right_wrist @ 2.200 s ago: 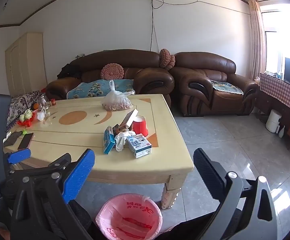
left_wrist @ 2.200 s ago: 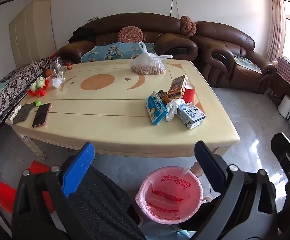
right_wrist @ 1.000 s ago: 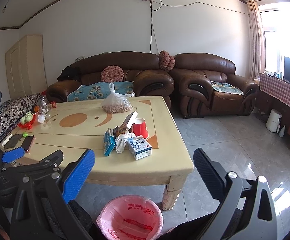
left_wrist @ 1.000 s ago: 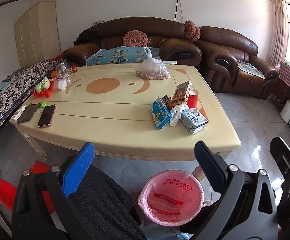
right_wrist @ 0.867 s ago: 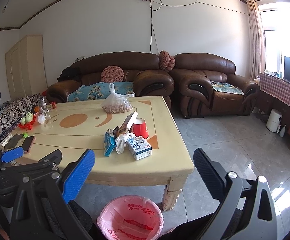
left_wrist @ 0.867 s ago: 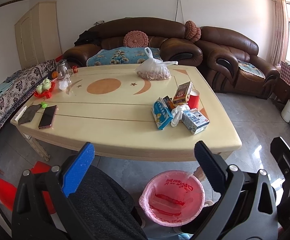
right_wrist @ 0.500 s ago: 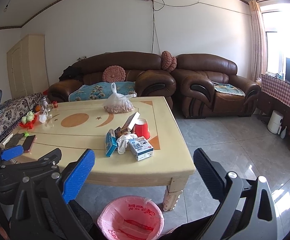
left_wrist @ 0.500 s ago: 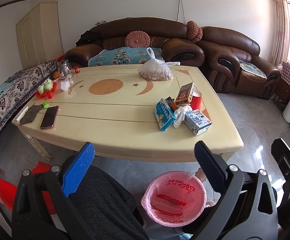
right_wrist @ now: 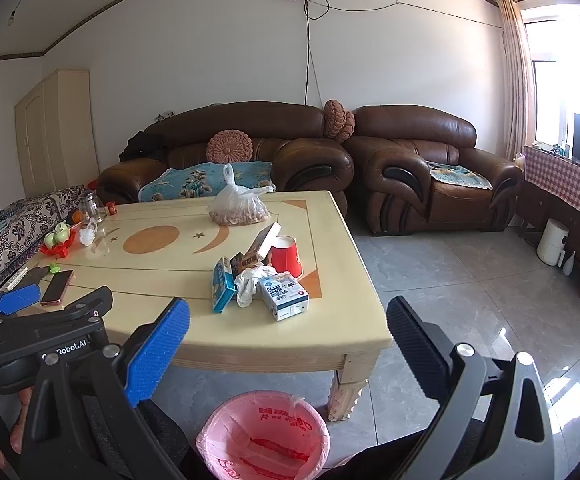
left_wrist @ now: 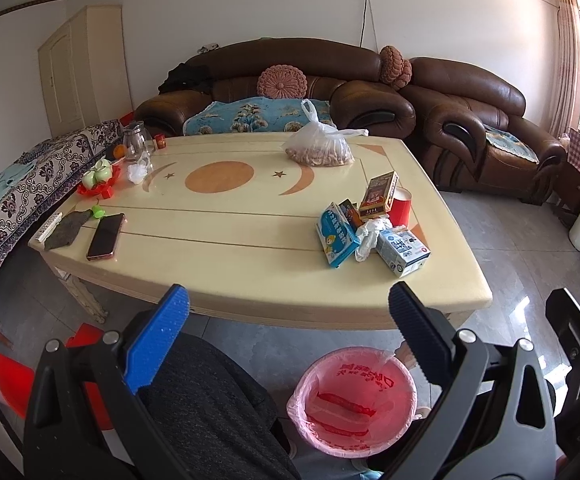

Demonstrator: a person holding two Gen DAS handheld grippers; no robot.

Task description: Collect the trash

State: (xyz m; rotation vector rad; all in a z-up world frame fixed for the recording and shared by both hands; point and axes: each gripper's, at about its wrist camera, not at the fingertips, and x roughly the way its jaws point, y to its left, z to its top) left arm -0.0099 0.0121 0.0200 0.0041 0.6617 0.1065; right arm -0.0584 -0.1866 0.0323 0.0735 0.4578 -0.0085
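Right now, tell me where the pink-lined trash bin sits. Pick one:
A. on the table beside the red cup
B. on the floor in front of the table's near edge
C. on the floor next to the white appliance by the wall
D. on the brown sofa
B: the trash bin stands on the floor tiles below the table edge, near its carved leg.

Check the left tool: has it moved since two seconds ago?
Yes. In the left wrist view the table and pink bin have slid slightly right and down, so the open left tool drifted a little left and back.
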